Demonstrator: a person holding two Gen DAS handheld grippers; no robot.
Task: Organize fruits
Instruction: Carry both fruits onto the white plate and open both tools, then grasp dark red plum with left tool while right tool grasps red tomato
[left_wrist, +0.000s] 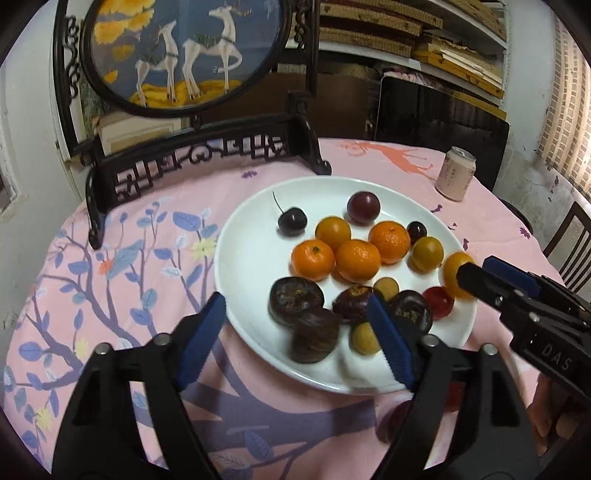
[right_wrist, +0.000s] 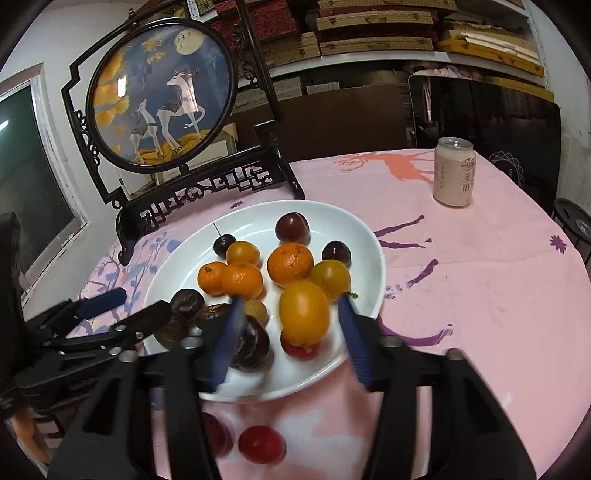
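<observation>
Two claws, left (left_wrist: 295, 332) and right (right_wrist: 291, 332), both apart and empty over white plate (right_wrist: 369, 258) of fruit.

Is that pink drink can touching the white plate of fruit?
Apart. The right wrist view shows the can standing well beyond the white plate, with a broad stretch of pink tablecloth between them.

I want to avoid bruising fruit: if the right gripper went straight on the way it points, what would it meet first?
Most likely the oval yellow-orange fruit, which lies between the right gripper's open fingers on the white plate. Depth is unclear, so the red fruit under it may come first.
</observation>
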